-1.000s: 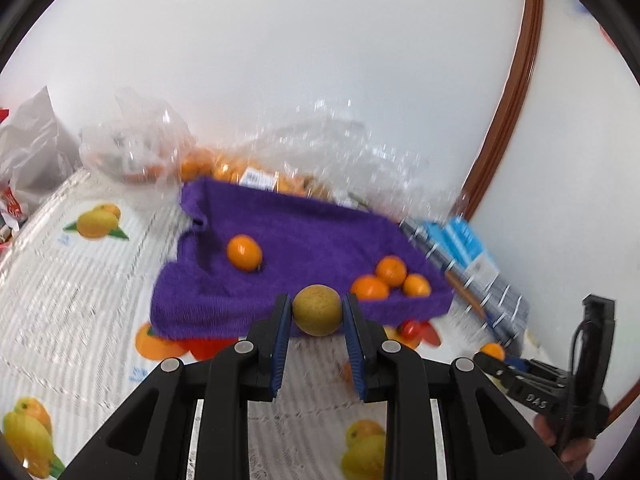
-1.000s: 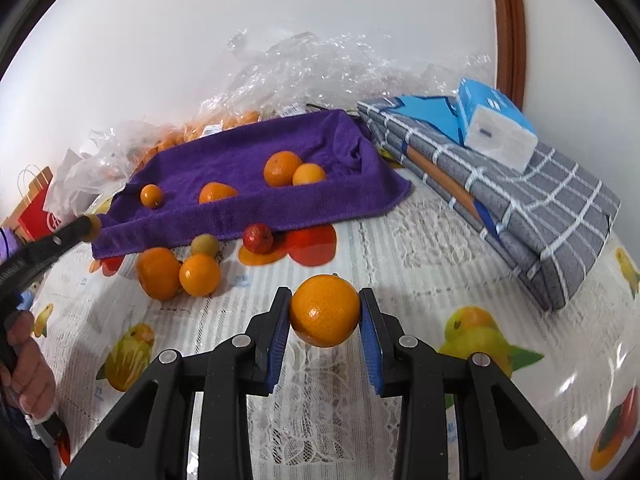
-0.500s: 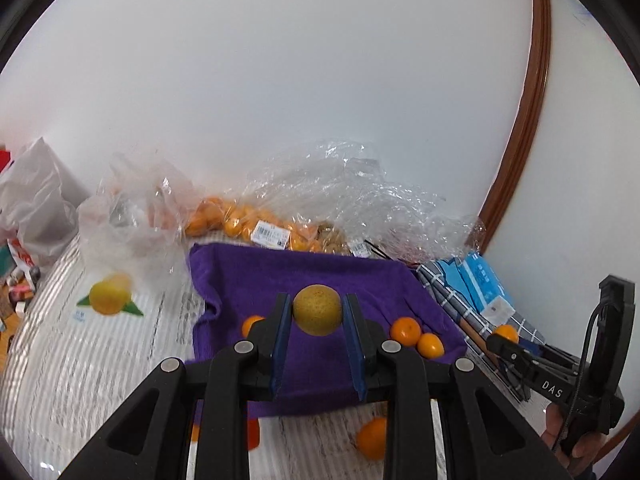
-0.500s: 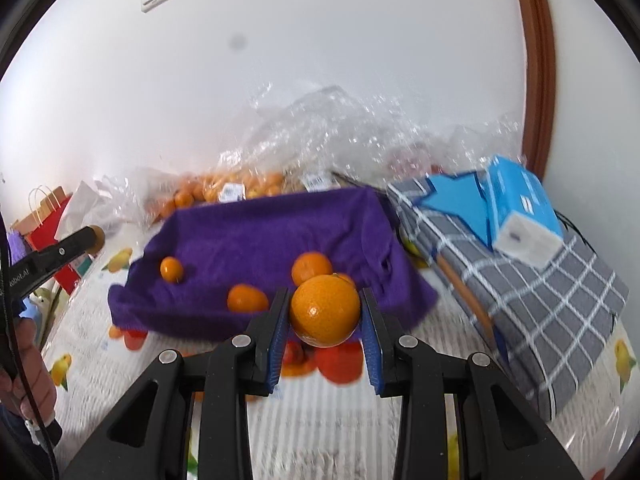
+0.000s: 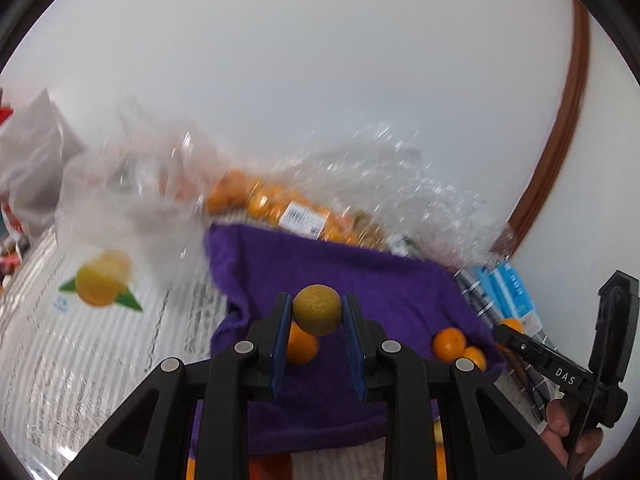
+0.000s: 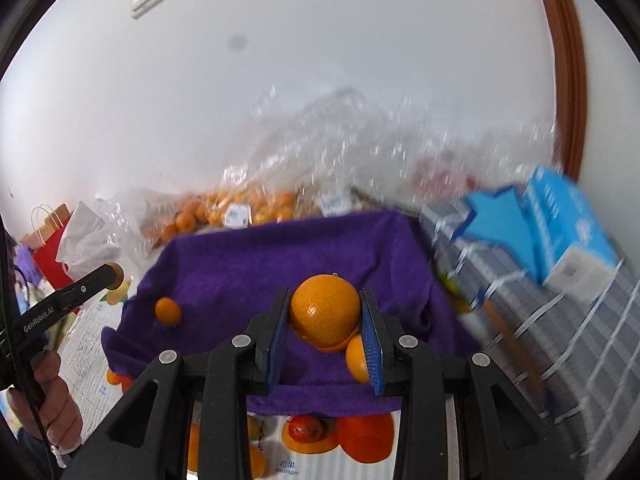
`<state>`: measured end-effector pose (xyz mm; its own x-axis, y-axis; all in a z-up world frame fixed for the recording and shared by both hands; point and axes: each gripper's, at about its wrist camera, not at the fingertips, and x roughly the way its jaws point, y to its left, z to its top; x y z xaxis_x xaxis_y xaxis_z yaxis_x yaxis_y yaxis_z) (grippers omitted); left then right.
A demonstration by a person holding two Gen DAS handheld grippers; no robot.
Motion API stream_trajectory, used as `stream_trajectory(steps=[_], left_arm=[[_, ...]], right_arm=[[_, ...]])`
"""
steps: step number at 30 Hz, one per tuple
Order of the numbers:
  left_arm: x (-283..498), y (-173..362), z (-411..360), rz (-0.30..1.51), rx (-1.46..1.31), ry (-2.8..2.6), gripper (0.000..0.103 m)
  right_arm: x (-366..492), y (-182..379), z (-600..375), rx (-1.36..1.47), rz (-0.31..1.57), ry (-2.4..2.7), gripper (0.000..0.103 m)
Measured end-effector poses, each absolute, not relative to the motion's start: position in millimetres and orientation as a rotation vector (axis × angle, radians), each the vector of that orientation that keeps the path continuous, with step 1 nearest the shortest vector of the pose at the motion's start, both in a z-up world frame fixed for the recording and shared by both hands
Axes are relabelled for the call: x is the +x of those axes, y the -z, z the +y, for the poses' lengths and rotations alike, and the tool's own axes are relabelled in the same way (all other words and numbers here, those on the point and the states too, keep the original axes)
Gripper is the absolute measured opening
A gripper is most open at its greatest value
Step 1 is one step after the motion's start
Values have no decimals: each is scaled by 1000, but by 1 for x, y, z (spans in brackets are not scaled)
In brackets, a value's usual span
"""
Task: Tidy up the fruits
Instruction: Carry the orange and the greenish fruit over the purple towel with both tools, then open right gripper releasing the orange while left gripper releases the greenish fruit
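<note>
Above purple towel (image 6: 280, 264) | left gripper (image 5: 318, 314) clamps greenish fruit (image 5: 317, 309) | right gripper (image 6: 325, 316) clamps orange (image 6: 325, 314) | bagged, blurry oranges (image 5: 256, 200) probably behind

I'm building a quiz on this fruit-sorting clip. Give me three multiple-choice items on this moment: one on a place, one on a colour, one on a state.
1. Where does the bag of small oranges lie?
A. behind the purple towel, by the wall
B. on the grey checked cloth
C. in the red paper bag

2. What colour is the fruit in the left gripper?
A. bright red
B. yellow-green
C. purple

3. What state is the right gripper in?
A. open and empty
B. shut on a blue box
C. shut on an orange

Key:
1 A: the bag sits just past the far edge of the purple towel, against the wall.
2 B: the round fruit is a dull yellow-green, unlike the oranges on the towel.
3 C: both blue pads press the sides of the large orange.
</note>
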<state>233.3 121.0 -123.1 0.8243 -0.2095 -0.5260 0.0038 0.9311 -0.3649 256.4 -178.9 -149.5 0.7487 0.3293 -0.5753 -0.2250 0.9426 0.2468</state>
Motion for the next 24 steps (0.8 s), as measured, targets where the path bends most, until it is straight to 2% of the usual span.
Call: stream_trajectory(steps=[3, 17, 24], left_arm=[[236, 128, 122, 603, -372, 116, 25], [245, 159, 101, 741, -386, 106, 25], [245, 161, 97, 744, -361, 88, 25]], right_arm=[[263, 157, -184, 224, 692, -346, 34], [268, 180, -165, 129, 751, -347, 34], [268, 185, -157, 91, 757, -353, 34]])
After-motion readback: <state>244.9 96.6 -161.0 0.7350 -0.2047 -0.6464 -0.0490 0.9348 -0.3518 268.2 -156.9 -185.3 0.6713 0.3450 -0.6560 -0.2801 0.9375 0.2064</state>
